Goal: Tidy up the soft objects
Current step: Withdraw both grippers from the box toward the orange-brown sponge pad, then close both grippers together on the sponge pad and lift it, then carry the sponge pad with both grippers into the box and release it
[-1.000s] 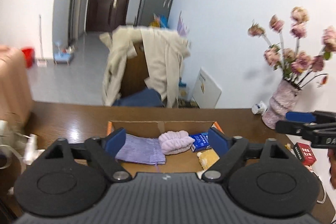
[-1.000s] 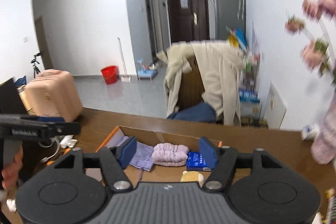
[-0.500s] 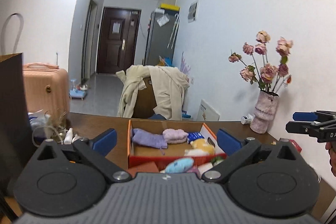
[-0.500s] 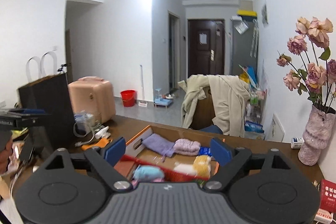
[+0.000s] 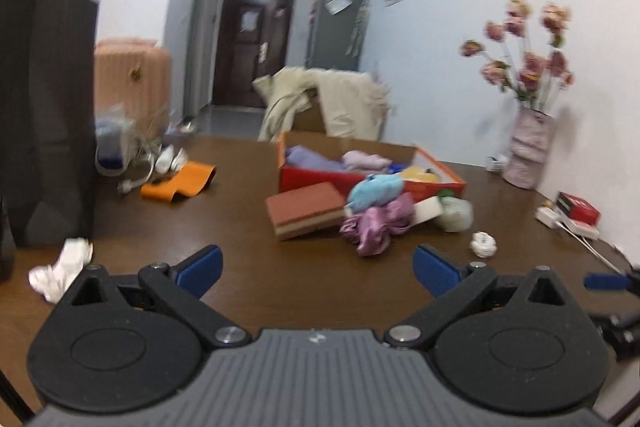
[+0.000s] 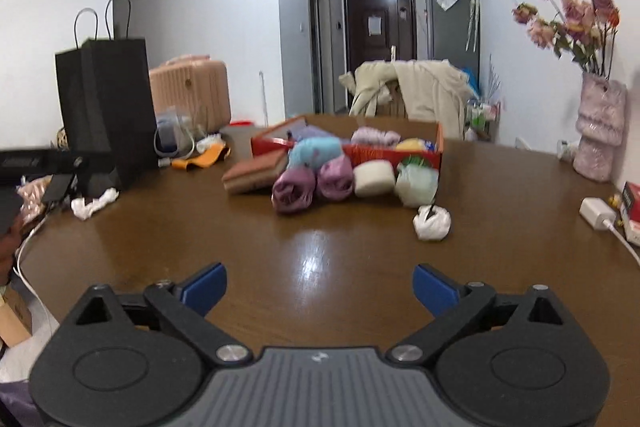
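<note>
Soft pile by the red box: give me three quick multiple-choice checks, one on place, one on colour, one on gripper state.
1. The brick-coloured sponge lies
A. inside the red box
B. on the table left of the pile
C. by the vase

2. The soft toy atop the pile is
A. light blue
B. black
C. orange

3. The right gripper is
A. shut on a cloth
B. open, holding nothing
C. shut, holding nothing

Answers:
1 B: it rests on the table outside the red box.
2 A: its fabric is light blue.
3 B: the jaws stand wide apart over bare wood.
</note>
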Tool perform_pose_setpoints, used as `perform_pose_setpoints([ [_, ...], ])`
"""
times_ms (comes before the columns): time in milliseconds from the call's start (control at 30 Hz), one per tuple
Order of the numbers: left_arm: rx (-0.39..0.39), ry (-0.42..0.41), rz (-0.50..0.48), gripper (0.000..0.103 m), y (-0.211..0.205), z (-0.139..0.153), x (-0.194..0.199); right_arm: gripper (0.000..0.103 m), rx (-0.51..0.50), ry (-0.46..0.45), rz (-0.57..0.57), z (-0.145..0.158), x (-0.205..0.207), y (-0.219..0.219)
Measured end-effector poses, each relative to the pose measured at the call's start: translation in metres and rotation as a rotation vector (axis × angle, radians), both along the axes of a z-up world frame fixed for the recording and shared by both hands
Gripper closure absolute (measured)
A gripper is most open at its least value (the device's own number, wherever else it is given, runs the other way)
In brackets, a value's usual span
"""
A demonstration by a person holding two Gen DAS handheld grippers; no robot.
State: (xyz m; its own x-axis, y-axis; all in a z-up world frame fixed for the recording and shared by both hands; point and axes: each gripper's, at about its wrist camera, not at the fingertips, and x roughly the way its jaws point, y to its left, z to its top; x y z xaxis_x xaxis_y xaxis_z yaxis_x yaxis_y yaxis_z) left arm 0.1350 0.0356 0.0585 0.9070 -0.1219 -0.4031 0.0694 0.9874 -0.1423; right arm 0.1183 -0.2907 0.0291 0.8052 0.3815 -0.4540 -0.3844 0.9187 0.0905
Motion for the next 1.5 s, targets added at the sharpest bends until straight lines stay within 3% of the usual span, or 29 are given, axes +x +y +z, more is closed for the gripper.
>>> perform_pose_setpoints([
  [233,-0.058,0.066,0.045,0.000,0.021,-0.024,0.051,0.007,0.059,-0.032,0.015,0.012,0.035,0.016],
  [367,-0.077,0.097,0.063,0.000,0.035,-0.034,0.100,0.018,0.076,0.000,0.050,0.017,0.084,0.044],
  [500,-0.109,0.086,0.030,0.001,0.048,-0.042,0.156,0.036,0.077,0.023,0.097,0.016,0.142,0.085],
  [600,-0.163,0.154,0.048,0.022,0.057,-0.053,0.200,0.049,0.103,0.050,0.122,0.013,0.190,0.117],
  [667,-0.226,0.208,0.023,0.040,0.064,-0.063,0.222,0.058,0.100,0.070,0.117,0.008,0.220,0.139],
  [800,-0.383,0.284,-0.022,0.051,0.078,-0.084,0.242,0.060,0.064,0.080,0.059,-0.008,0.261,0.169],
  [900,-0.452,0.267,-0.030,0.057,0.084,-0.092,0.241,0.067,0.090,0.122,0.068,-0.024,0.277,0.176],
  [967,-0.474,0.257,-0.059,0.067,0.085,-0.093,0.240,0.068,0.102,0.157,0.077,-0.033,0.281,0.179],
  [1100,-0.468,0.263,-0.058,0.072,0.084,-0.092,0.236,0.072,0.109,0.149,0.074,-0.034,0.276,0.179],
  [1200,-0.452,0.257,-0.053,0.073,0.077,-0.075,0.219,0.074,0.120,0.146,0.075,-0.023,0.263,0.171],
  [1500,-0.308,0.194,-0.122,0.073,0.026,-0.038,0.106,0.074,0.132,0.118,0.102,0.001,0.137,0.124],
])
